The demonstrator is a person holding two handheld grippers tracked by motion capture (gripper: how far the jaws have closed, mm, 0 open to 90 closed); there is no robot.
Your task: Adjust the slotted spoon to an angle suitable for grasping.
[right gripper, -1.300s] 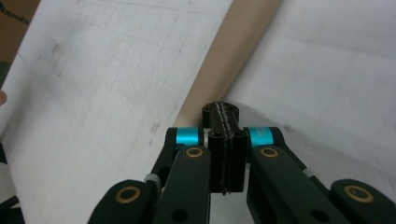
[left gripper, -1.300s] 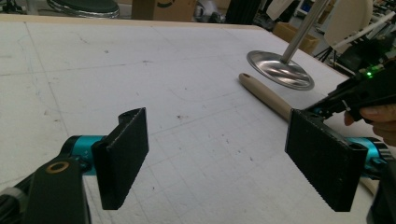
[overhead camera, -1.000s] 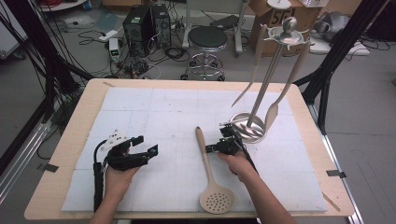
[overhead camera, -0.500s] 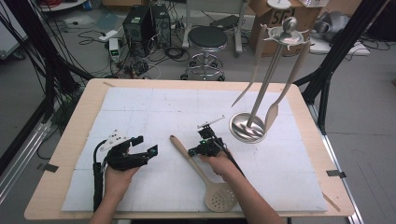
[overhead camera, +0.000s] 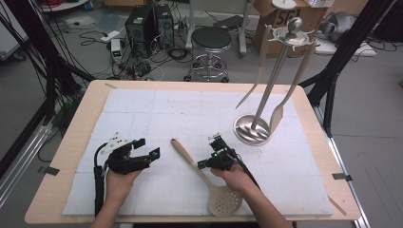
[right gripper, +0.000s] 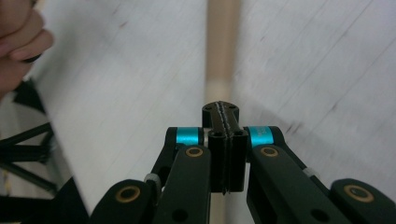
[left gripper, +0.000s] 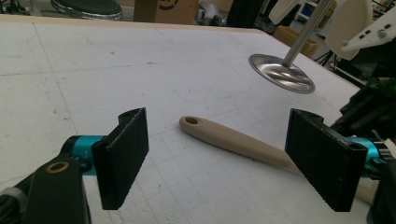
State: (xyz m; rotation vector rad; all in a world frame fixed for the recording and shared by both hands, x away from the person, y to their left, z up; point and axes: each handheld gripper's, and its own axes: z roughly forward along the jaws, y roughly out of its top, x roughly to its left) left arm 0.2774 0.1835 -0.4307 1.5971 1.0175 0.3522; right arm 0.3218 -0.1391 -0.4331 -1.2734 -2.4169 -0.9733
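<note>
A pale wooden slotted spoon (overhead camera: 190,160) lies slantwise on the white mat (overhead camera: 157,114), handle end to the upper left, round head (overhead camera: 225,202) near the front edge. My right gripper (overhead camera: 201,164) is shut, jaws pressed flat together with nothing between them, tips right at the spoon's handle (right gripper: 223,46); whether they touch it I cannot tell. My left gripper (overhead camera: 148,147) rests on the mat left of the spoon, open wide. In the left gripper view its jaws (left gripper: 219,121) frame the handle end (left gripper: 224,136), which lies beyond them.
A steel utensil stand (overhead camera: 252,129) sits at the mat's right rear, with a pale spatula and spoon (overhead camera: 277,114) hanging from its top. Its shiny base (left gripper: 280,74) also appears in the left gripper view. A stool (overhead camera: 210,40), boxes and cables are on the floor behind the table.
My right gripper has come left, away from the stand's base, to the spoon. The spoon's handle has swung to the left and its head has shifted right. The left gripper has stayed put.
</note>
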